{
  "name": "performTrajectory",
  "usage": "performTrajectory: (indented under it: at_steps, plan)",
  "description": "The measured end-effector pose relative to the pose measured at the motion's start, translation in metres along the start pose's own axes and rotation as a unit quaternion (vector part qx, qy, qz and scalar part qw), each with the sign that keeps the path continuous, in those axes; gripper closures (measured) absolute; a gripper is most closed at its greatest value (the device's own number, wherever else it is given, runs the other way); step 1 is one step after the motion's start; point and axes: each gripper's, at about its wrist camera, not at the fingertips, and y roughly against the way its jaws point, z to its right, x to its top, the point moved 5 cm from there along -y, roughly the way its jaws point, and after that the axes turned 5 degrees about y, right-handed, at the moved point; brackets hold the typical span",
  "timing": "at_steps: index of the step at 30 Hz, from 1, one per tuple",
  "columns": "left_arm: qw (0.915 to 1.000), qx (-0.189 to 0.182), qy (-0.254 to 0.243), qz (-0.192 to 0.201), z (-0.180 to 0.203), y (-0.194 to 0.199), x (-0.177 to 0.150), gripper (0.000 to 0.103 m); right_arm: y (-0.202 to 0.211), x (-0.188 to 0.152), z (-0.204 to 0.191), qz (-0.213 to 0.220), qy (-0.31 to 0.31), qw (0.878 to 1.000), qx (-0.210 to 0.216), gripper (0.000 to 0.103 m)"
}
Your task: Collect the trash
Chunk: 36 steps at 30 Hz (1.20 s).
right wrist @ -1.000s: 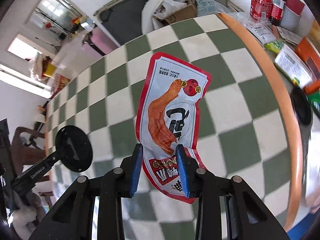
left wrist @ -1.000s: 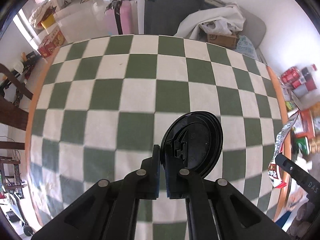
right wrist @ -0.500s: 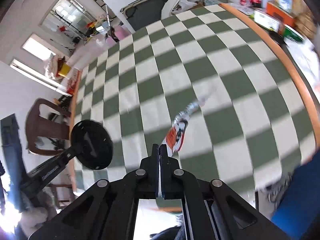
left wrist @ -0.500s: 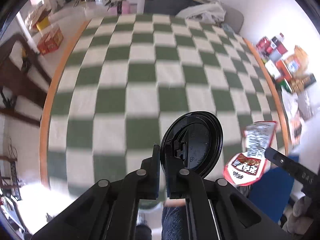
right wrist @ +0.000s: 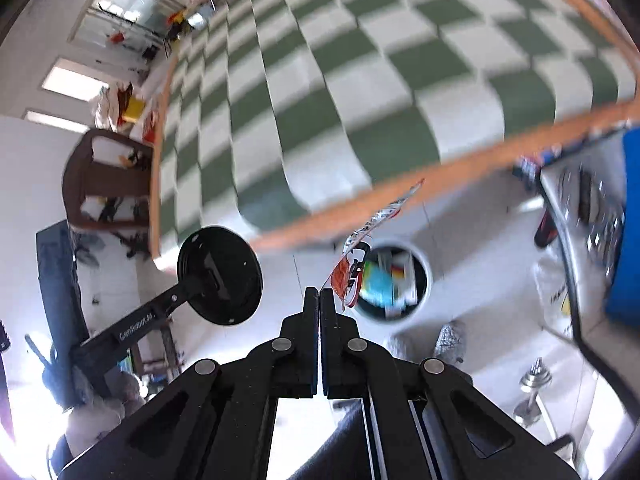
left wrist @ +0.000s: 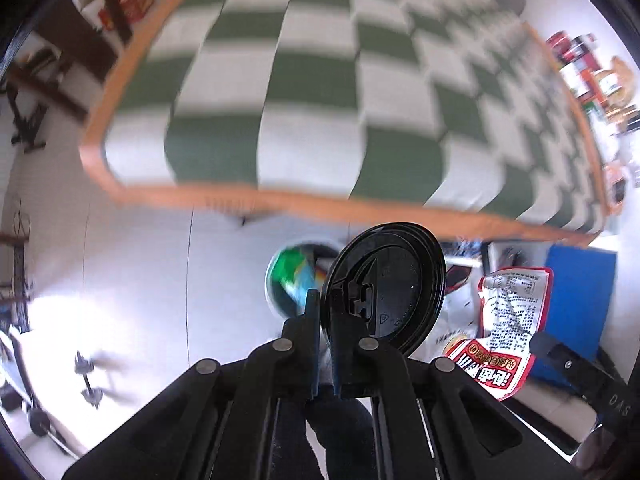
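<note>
Both grippers are out past the near orange-trimmed edge of the green-and-white checkered surface (left wrist: 304, 92), pointing down at the pale floor (left wrist: 132, 264).

The left gripper (left wrist: 326, 304) has its fingers clamped on the rim of a round black plastic cup lid (left wrist: 394, 284), which stands on edge just off to the right of the fingers. In the right wrist view the same lid (right wrist: 220, 276) sits off to the left, hanging over the floor near the surface's corner.

The right gripper (right wrist: 321, 300) has its fingers pinched together on the corner of a red-and-white printed snack wrapper (right wrist: 360, 248). From that view the wrapper is nearly edge-on and streams up and to the right. In the left wrist view you get its flat printed side (left wrist: 508, 316).

Right below both of them on the floor is a round white trash bin (right wrist: 422, 264) with colourful packaging already inside. In the left view the bin (left wrist: 270, 280) is half hidden behind the lid. The wrapper hangs just over the bin's left rim in the right view.
</note>
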Motion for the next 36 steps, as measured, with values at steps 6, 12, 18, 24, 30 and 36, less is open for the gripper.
performTrajectory:
  at_steps: [6,12,18,24,30,36]
  plan:
    - [0.9975,0.009,0.043,-0.056,-0.022,-0.126,-0.026,0.101,-0.099,-0.042,0.056,-0.057,-0.025,0.998,0.007,0.103]
    - [0.9947,0.012,0.059,-0.084,-0.033,-0.251,-0.031,0.098,-0.237,-0.051,0.125,-0.086,-0.054,0.995,0.02,0.102]
    - [0.9912,0.035,0.058,-0.113,-0.053,-0.342,-0.041,0.084,-0.362,-0.052,0.174,-0.123,-0.071,0.989,0.032,0.101]
    - [0.9927,0.071,0.051,-0.084,-0.077,-0.345,-0.051,0.013,-0.423,-0.062,0.208,-0.142,-0.055,0.988,-0.022,0.022]
    - [0.9926,0.1,0.019,-0.067,-0.08,-0.323,-0.061,0.0,-0.409,-0.069,0.204,-0.124,0.041,0.979,-0.157,0.0]
    - [0.9924,0.113,-0.001,-0.05,-0.07,-0.29,-0.064,0.0,-0.376,-0.074,0.19,-0.107,0.068,0.969,-0.213,0.0]
